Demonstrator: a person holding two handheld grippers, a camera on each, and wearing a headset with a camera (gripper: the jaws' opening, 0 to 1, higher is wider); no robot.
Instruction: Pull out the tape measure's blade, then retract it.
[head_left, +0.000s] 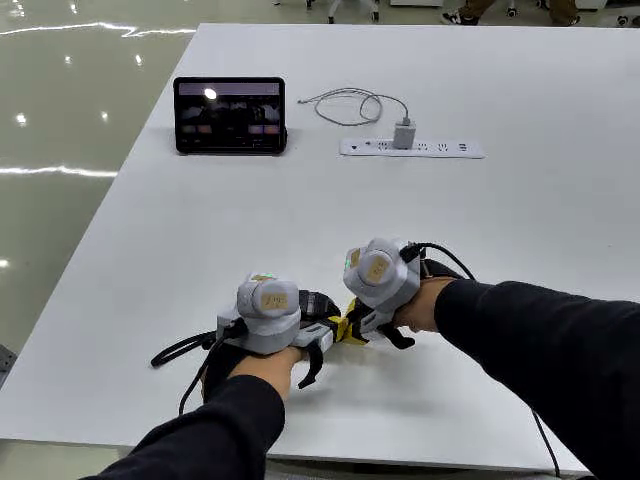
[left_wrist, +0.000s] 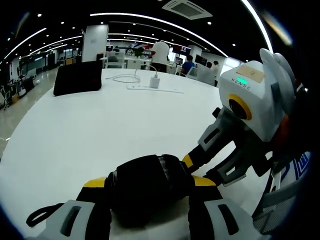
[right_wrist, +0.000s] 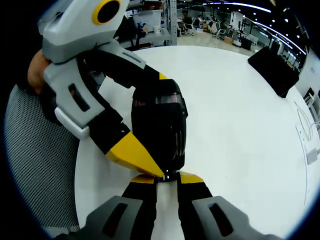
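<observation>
Clamping the tape measure (right_wrist: 159, 125) in the left gripper (left_wrist: 150, 184). Pinching apparently its blade tip (right_wrist: 165, 174) in the right gripper (right_wrist: 166, 179), with the case at twelve o'clock.

Long black sleeves (head_left: 520, 330) cover both arms. The left gripper (head_left: 335, 332) has a rounded, pale grey body. A small tan sticker sits on top, its writing too small to read, perhaps digits. Its fingers (left_wrist: 75, 220) are grey with a dark slot, then black, ending in yellow tips. A black cable (head_left: 180, 349) trails from the rear of the left gripper. The right gripper (head_left: 352, 328), just beside the left gripper, matches its colours and has a green light and its own black cable (head_left: 445, 252).
</observation>
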